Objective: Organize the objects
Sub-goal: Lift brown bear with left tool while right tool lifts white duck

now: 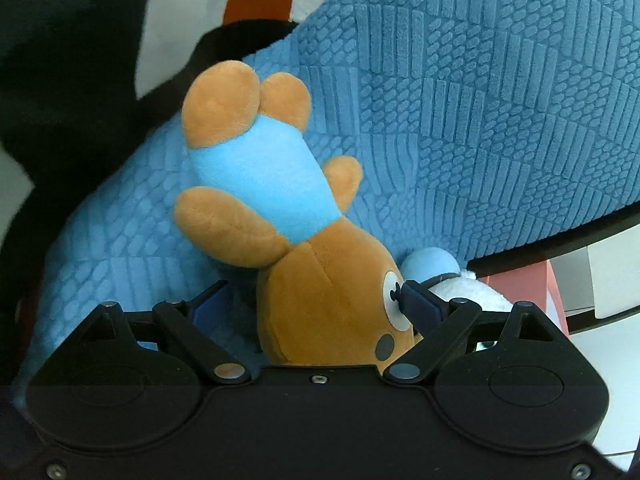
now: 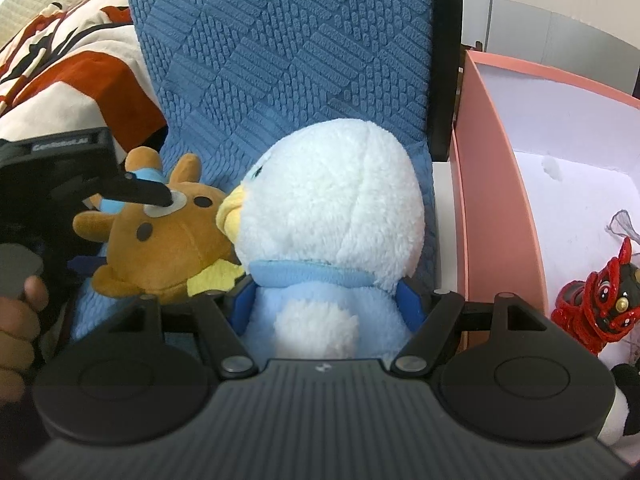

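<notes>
The left gripper's fingers are pinching the brown plush's head while the right gripper's fingers are squeezing the white-and-blue plush on the blue cushion.

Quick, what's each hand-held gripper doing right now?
Left hand-held gripper: closed around the brown bear plush's head.
Right hand-held gripper: closed around the white and blue penguin plush's body.
</notes>
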The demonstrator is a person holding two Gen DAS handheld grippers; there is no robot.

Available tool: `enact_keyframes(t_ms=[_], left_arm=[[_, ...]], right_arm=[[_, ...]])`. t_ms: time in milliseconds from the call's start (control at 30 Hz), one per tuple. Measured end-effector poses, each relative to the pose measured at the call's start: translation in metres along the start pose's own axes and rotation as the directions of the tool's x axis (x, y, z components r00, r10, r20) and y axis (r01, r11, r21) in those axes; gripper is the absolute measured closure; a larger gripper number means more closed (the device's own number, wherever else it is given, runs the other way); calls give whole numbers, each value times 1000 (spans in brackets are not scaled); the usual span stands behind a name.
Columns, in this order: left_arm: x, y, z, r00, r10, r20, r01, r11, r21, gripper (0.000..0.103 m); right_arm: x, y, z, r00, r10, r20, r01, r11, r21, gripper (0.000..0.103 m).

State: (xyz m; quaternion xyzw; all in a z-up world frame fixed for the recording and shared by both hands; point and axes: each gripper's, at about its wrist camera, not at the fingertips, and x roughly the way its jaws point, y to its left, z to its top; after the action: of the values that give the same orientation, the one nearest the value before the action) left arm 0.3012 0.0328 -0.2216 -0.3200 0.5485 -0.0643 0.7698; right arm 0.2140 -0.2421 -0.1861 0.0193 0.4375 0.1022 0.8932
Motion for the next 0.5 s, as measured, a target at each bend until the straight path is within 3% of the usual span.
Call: enact_keyframes(t_ms=[500], left_arm=[[28, -25, 9, 998, 59, 12, -60, 997, 54, 14]], right_arm=[[1, 8, -1, 999, 35, -5, -35, 998, -48, 30]])
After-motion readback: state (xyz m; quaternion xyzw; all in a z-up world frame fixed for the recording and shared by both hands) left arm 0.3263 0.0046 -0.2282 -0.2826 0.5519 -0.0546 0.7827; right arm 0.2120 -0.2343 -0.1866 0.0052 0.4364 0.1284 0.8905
